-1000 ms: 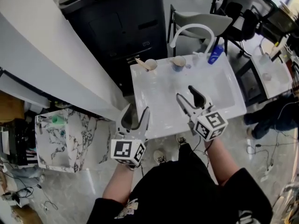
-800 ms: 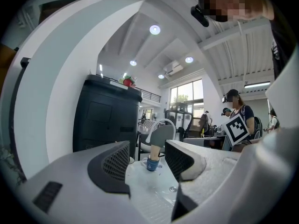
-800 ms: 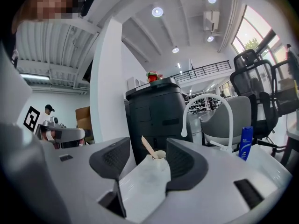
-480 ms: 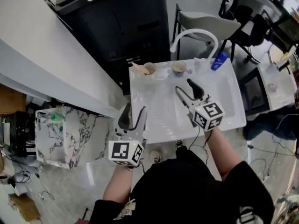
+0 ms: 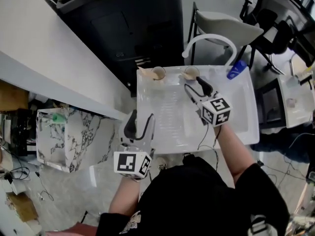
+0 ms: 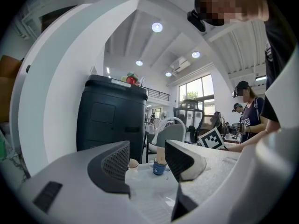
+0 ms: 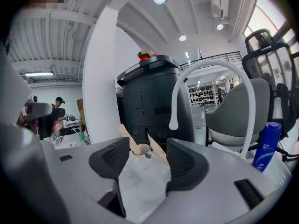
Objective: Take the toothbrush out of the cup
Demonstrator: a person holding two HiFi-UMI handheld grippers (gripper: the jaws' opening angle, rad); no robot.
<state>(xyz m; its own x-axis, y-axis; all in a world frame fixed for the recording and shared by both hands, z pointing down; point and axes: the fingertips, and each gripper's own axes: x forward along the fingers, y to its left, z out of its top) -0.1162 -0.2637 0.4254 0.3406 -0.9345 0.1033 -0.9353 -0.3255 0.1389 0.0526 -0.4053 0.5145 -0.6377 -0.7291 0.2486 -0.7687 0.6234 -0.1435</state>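
Right gripper (image 7: 145, 157) spread, empty, facing beige cup (image 7: 140, 149)

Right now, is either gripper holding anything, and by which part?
Nothing is held: the left gripper and the right gripper both have their jaws apart and empty.

Black short-sleeved shirt (image 5: 197, 200). Left gripper (image 5: 140, 123), right gripper (image 5: 196, 86): grey, black pads (image 6: 114, 164), 1 marker cube (image 5: 132, 162) each.

We see tan cup (image 5: 158, 73) upright at back edge of white counter (image 5: 162, 127). Pale wooden toothbrush (image 5: 144, 71) sits in it, slanting out over rim toward our left. We cannot make out bristles.
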